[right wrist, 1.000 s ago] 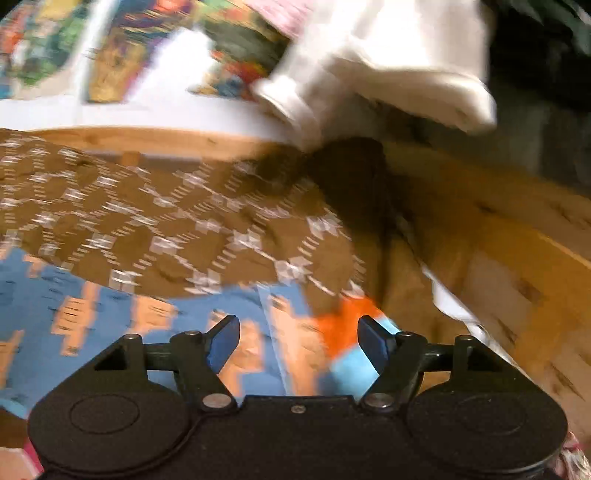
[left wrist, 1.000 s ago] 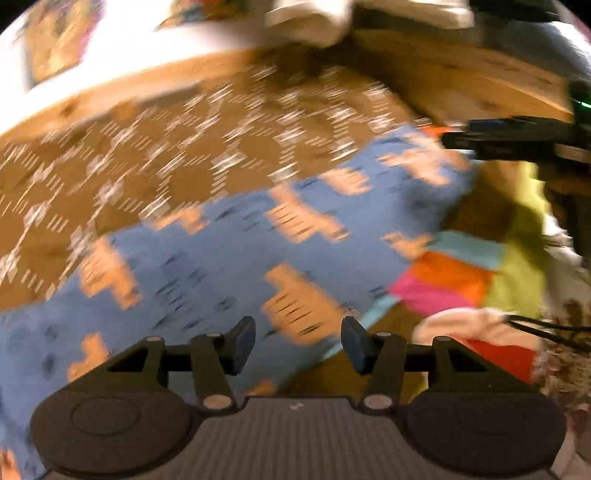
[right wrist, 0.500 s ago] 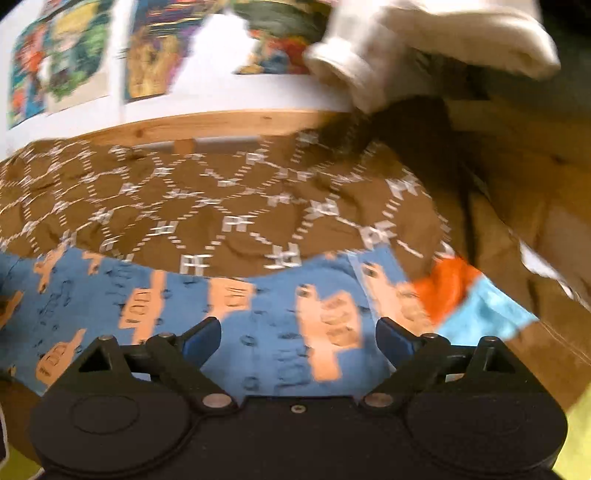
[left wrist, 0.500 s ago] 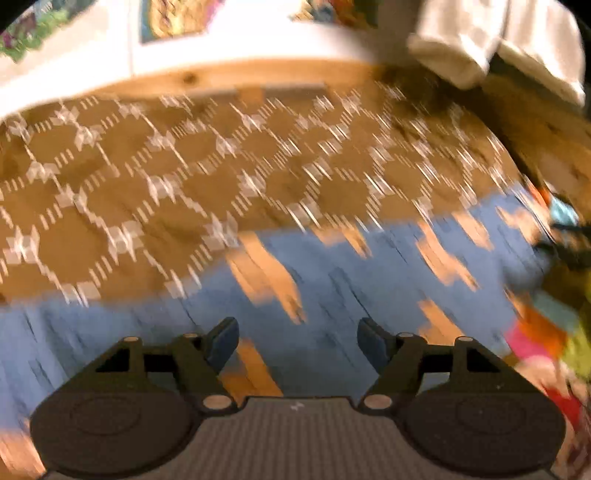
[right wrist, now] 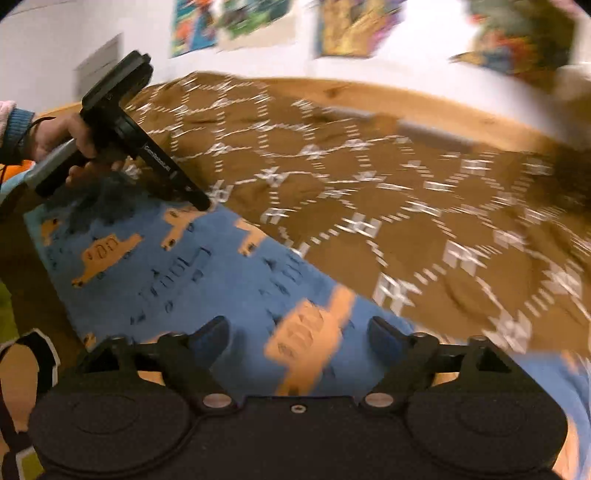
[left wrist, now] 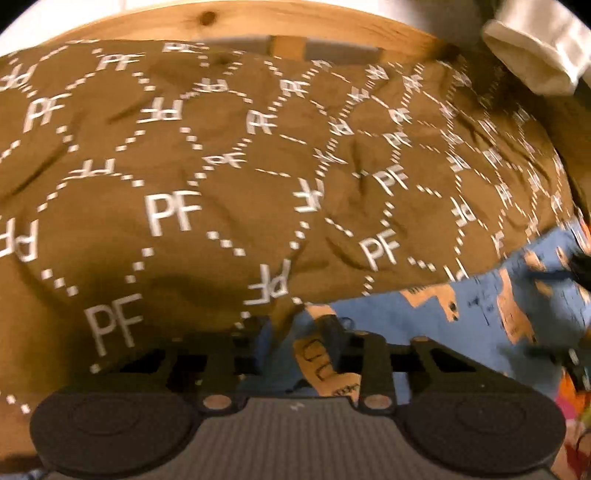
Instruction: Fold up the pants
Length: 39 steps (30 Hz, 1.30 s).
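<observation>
Left gripper (left wrist: 295,332) fingers have just been closing, a fold of brown pants (left wrist: 258,177) edge between them; firm pinch, cannot tell. Right gripper (right wrist: 297,334) fingers apart, nothing between, over the blue blanket (right wrist: 184,277). Pants spread beyond both, top edge at the wooden frame (left wrist: 332,22). Versus a second ago: left sat over blue blanket, now at the pants' hem; left hand (right wrist: 62,142) now shows in right view.
</observation>
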Each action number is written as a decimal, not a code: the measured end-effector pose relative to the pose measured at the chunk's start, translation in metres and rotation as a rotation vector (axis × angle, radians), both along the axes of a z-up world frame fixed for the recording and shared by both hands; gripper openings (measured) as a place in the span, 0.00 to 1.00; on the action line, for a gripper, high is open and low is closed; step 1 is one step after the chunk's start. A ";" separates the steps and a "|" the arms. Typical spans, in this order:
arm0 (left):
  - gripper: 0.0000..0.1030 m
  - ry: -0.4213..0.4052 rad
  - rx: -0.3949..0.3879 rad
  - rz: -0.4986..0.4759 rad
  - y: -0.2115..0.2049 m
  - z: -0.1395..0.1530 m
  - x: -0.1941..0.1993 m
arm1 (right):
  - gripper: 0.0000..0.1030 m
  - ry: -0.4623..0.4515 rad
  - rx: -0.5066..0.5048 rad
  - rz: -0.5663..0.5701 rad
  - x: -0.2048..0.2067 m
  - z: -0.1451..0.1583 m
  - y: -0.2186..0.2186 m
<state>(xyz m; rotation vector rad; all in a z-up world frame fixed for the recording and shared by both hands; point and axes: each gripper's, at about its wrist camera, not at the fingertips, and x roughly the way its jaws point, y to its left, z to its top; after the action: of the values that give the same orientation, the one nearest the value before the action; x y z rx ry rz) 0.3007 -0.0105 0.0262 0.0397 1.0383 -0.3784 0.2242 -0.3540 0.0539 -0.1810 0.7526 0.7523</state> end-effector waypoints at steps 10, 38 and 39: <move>0.06 -0.227 0.156 -0.021 -0.031 0.012 -0.024 | 0.08 -0.040 -0.128 0.113 0.054 -0.006 0.032; 0.84 -0.207 0.271 -0.033 -0.119 -0.001 -0.086 | 0.97 0.076 -0.047 -0.559 -0.071 0.029 -0.129; 0.85 -0.230 0.261 -0.062 -0.129 0.008 -0.081 | 0.97 0.076 -0.029 -0.603 -0.075 0.031 -0.140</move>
<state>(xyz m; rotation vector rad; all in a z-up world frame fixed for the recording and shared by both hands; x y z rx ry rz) 0.2193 -0.1392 0.0346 0.3427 0.8544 -0.2853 0.1492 -0.4941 0.0853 0.0520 0.8345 0.1759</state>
